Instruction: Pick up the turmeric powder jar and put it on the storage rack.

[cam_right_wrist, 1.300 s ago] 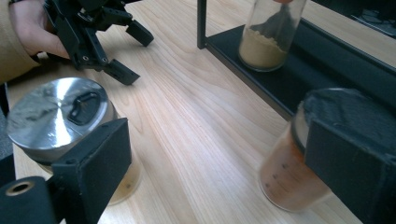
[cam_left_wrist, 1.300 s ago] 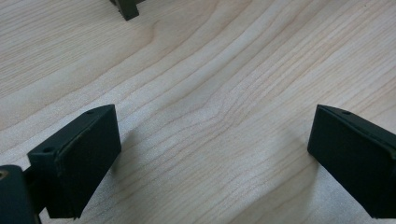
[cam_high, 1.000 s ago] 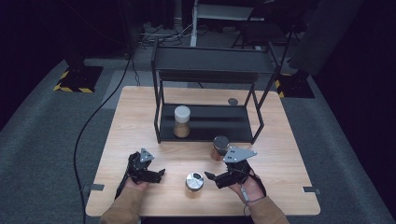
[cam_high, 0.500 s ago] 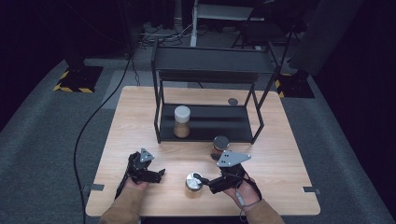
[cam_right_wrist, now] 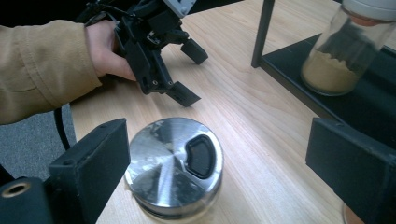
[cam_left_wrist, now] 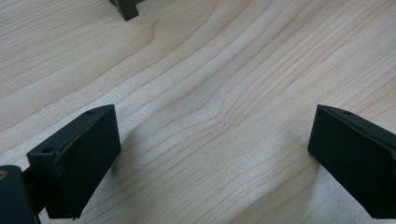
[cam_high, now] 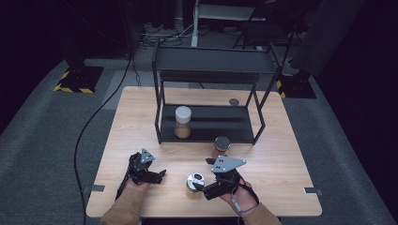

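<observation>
We see the right tool (cam_high: 202, 186) low over the near middle of the worktop (cam_high: 286, 164), its jaws spread wide and reaching leftward around a small jar with a shiny metal lid (cam_high: 194, 180); in the right gripper view that jar (cam_right_wrist: 173, 167) stands upright between the two black jaws, just beside the left-hand one and well apart from the other, so nothing is gripped; whether the near jaw touches the lid we cannot tell. The lid bears a dark, rounded flap on one side.

The left tool (cam_high: 157, 174) rests at the near left of the worktop, held in a hand (cam_high: 136, 183) with a tan sleeve (cam_right_wrist: 42, 70); its jaws stand wide apart over bare wood in the left gripper view, holding nothing; in the right gripper view we see it (cam_right_wrist: 189, 74) just beyond the jar.

A black metal rack (cam_high: 211, 70) stands at the far middle of the worktop; on its lower shelf, toward the left, sits a tall jar with a white lid (cam_high: 182, 122) and tan powder inside; a dark-lidded jar (cam_high: 220, 145) stands on the worktop just in front of the rack, right of centre; a small dark disc (cam_high: 233, 101) lies on the worktop behind the rack.
</observation>
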Demonstrator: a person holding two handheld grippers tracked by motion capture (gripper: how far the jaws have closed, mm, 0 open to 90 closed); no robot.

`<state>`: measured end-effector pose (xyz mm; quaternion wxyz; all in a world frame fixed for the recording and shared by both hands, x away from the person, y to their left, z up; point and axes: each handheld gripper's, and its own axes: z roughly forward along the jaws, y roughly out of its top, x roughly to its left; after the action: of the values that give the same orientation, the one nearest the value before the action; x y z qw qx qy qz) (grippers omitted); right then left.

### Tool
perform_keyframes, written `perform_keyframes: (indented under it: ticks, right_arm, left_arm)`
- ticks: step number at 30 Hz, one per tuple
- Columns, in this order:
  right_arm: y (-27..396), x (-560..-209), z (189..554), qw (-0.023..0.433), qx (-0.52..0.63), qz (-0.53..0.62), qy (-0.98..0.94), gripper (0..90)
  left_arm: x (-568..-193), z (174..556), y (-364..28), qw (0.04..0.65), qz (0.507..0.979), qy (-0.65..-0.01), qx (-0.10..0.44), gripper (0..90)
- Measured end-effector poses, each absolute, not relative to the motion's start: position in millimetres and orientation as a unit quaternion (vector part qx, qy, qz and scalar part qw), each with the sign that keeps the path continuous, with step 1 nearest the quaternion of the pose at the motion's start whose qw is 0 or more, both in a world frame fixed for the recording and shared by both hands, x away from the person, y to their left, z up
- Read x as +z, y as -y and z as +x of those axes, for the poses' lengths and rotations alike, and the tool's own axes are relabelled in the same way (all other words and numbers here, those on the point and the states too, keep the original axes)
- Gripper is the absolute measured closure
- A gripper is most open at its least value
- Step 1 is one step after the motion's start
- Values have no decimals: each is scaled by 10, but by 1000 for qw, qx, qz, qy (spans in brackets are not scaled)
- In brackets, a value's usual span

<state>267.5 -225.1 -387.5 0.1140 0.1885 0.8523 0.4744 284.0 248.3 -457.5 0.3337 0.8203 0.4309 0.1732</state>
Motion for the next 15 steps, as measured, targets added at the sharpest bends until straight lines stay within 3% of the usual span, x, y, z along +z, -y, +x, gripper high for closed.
perform_keyframes:
  ticks: [15]
  right_arm:
    - [2126,-3911,2593,117,466,183,-858,62]
  left_arm:
    - [-4576,2843,-2484,334,821,-430,173,19]
